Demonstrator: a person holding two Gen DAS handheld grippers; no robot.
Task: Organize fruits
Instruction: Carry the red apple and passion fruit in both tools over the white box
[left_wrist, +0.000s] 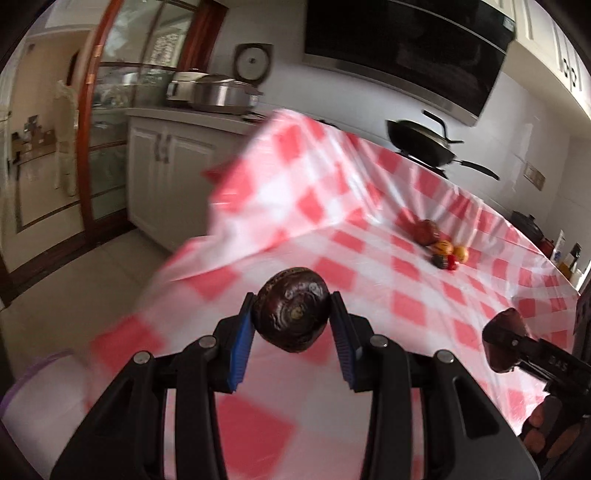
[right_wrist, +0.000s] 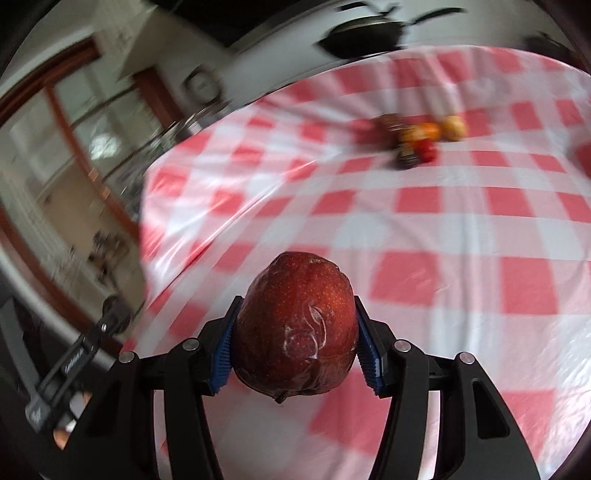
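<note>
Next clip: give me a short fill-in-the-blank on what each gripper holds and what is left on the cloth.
1. The left gripper is shut on a dark ____ fruit.
2. The right gripper grips a large ____ fruit between its blue fingers.
3. The remaining small fruits lie on a red-and-white ____ tablecloth.
4. Behind the table stands a black ____.

Missing: brown; red; checked; wok

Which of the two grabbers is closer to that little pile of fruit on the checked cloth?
Probably the right, though it is close. The right gripper holds a red fruit facing the fruit pile; the left gripper, gripping a dark round fruit, sits further left.
</note>
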